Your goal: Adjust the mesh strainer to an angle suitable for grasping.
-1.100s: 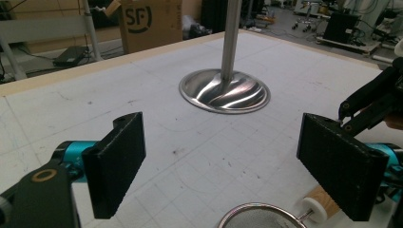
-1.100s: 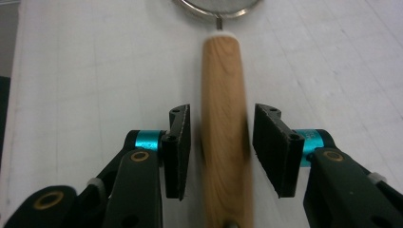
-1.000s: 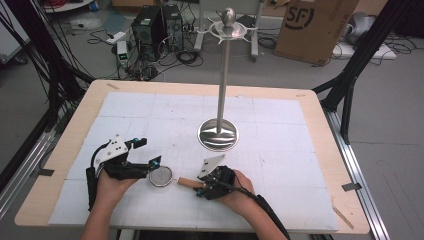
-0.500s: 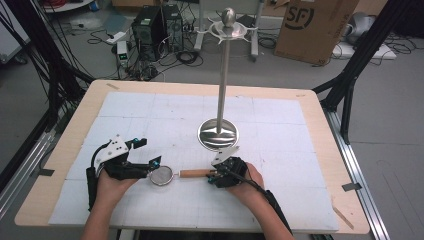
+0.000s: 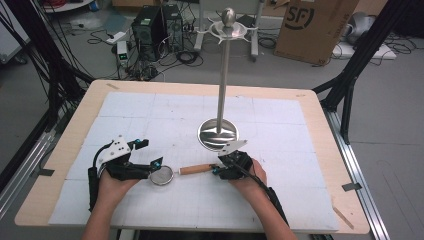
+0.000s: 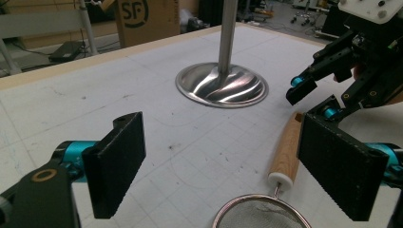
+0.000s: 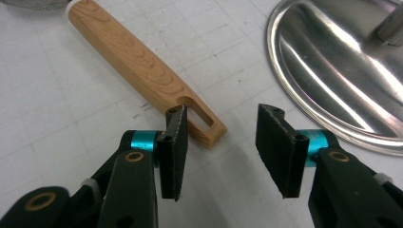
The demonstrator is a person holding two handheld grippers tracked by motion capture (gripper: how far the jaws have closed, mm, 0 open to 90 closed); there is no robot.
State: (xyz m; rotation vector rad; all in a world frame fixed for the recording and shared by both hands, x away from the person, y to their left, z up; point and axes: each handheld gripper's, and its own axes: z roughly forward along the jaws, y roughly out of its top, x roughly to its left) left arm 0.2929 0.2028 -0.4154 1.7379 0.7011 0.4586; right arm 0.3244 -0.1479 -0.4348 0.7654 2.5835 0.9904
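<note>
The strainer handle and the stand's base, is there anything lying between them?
No. In the right gripper view, just bare white mat separates the handle from the base; the right gripper is open at the handle's slotted end.

The strainer's mesh bowl (image 6: 260,213) is cut off by the left gripper view's bottom edge. In the right gripper view, the left tong hides the wooden handle's (image 7: 138,66) slotted end.

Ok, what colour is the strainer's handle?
Light wood-grain tan with a white collar; the handle shows best in the right gripper view.
</note>
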